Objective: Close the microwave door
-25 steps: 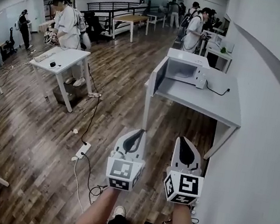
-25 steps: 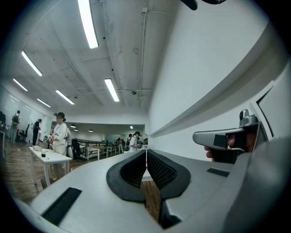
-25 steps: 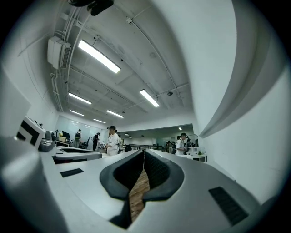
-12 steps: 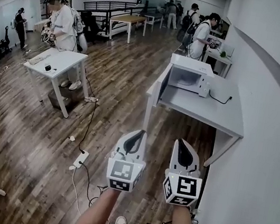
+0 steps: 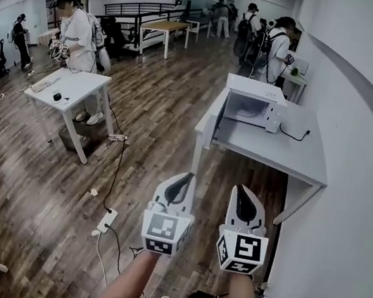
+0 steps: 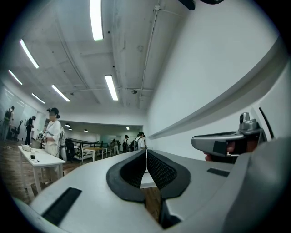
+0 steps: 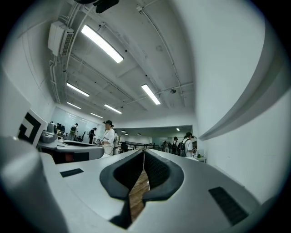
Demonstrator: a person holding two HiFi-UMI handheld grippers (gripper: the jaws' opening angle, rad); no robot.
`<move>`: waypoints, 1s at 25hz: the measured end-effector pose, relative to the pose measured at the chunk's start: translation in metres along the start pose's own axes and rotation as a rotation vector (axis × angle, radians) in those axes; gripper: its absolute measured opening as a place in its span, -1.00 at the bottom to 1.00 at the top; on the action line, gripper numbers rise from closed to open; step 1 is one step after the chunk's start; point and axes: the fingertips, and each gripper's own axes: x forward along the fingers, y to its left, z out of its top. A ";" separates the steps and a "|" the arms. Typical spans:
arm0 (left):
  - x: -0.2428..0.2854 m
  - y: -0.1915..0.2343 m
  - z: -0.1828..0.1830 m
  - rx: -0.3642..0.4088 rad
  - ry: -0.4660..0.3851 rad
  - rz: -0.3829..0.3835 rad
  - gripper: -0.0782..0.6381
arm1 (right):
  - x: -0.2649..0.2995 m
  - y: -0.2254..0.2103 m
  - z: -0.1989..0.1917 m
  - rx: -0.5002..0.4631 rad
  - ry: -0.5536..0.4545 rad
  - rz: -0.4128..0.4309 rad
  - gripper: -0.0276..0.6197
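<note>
A white microwave [image 5: 252, 101] stands on a grey table [image 5: 279, 152] against the right wall, ahead of me. Its door [image 5: 215, 118] hangs open toward the left, past the table's near-left corner. My left gripper [image 5: 185, 178] and right gripper [image 5: 242, 189] are held side by side in front of me, well short of the table, both pointing toward it. Each is shut with nothing between its jaws: in the left gripper view the left gripper [image 6: 146, 155] has its pads pressed together, and in the right gripper view the right gripper [image 7: 143, 154] shows the same.
A black cable [image 5: 292, 135] runs from the microwave across the table. A white table [image 5: 72, 89] with a person [image 5: 75, 29] behind it stands at the left. A power strip [image 5: 107, 220] and cords lie on the wooden floor. More people stand at the far end.
The microwave and its table have grown a little larger and shifted slightly in the head view as I walked toward them. Both grippers keep their place in front of me, still shut.
</note>
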 end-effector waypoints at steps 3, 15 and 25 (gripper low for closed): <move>0.014 0.005 -0.007 0.002 0.008 -0.004 -0.70 | 0.015 -0.006 -0.006 0.005 0.000 -0.005 -0.83; 0.131 0.019 -0.028 0.038 0.018 -0.002 -0.70 | 0.112 -0.076 -0.040 0.034 -0.020 -0.015 -0.83; 0.255 0.022 -0.039 0.038 0.028 0.008 -0.70 | 0.205 -0.153 -0.063 0.022 0.000 0.000 -0.83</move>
